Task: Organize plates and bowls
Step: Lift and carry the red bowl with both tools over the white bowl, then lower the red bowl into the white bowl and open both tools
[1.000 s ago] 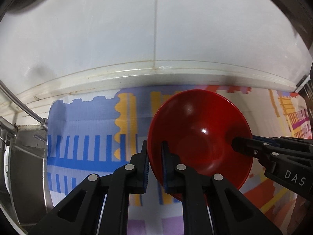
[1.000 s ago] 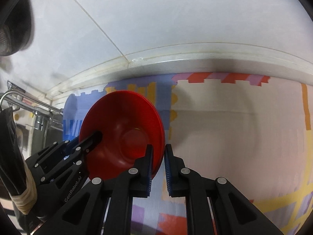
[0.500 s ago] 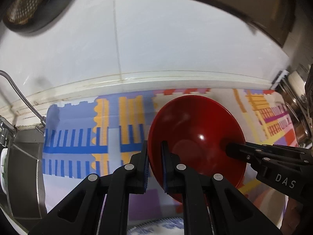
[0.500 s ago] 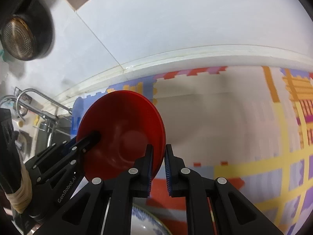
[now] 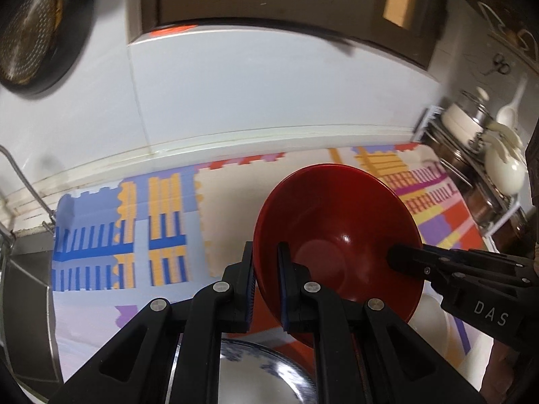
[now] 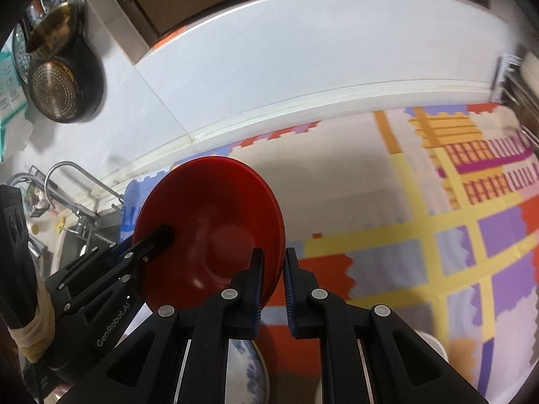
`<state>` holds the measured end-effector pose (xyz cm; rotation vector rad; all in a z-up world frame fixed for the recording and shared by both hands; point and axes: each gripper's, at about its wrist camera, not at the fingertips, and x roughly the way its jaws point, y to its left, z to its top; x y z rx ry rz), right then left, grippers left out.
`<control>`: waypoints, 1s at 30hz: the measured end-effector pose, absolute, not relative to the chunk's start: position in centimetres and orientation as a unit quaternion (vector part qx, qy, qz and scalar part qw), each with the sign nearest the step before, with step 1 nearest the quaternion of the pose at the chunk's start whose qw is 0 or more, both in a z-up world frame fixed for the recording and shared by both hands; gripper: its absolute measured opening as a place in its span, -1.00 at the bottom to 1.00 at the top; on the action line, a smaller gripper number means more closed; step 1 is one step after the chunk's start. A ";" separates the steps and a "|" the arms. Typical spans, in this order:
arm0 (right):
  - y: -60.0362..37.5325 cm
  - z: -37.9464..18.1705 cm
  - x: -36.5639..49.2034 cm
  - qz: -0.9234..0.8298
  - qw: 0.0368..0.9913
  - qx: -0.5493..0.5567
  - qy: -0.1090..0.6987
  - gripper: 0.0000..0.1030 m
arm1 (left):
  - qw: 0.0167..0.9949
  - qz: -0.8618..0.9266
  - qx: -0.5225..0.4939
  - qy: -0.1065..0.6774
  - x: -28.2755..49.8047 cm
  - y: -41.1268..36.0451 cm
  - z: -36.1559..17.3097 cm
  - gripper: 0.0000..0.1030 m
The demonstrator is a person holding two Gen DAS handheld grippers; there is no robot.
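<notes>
In the left wrist view, the left gripper [image 5: 265, 284] was closed down on the near-left rim of the red bowl [image 5: 340, 235] — one blue-padded finger inside the rim, one outside. The bowl hung tilted above the patterned foam mat [image 5: 161, 215], its hollow facing the camera. From the right edge the right gripper [image 5: 401, 257] reached in and pinched the opposite rim. A blue-and-white plate [image 5: 256, 367] showed below the fingers, and a white bowl [image 5: 434, 316] peeked out under the red one. A rack with white ladles [image 5: 498, 155] stood at the far right against the white wall [image 5: 269, 84].

In the right wrist view, the right gripper [image 6: 272, 284] was likewise clamped narrow on the bowl's [image 6: 209, 229] right rim, while the left gripper [image 6: 161, 235] held the far side — so both tongs carried the one bowl between them, clear of the mat [image 6: 421, 219]. The plate [image 6: 251, 363] lay beneath. A faucet [image 6: 67, 181] and a hanging dark pan [image 6: 64, 91] sat to the left.
</notes>
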<state>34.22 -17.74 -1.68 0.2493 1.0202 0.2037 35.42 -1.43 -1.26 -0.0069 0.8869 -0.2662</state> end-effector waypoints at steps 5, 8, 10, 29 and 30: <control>-19.6 -0.4 31.6 0.073 0.874 0.120 0.465 -0.75 | 0.894 -0.154 0.000 0.421 33.7 -3.7 -0.6 -0.75; -20.9 0.0 30.2 0.060 0.878 0.124 0.459 -0.75 | 0.893 -0.168 0.003 0.418 32.7 -5.1 -0.3 -0.75; -21.7 0.1 29.3 0.053 0.879 0.126 0.457 -0.75 | 0.889 -0.179 0.004 0.421 32.0 -5.9 -0.4 -0.75; -27.8 -2.8 23.2 0.009 0.864 0.144 0.482 -0.75 | 0.854 -0.228 0.046 0.466 27.7 -12.5 -3.6 -0.74; -28.0 -3.2 23.0 0.008 0.862 0.146 0.485 -0.75 | 0.852 -0.228 0.047 0.469 27.6 -12.6 -3.8 -0.74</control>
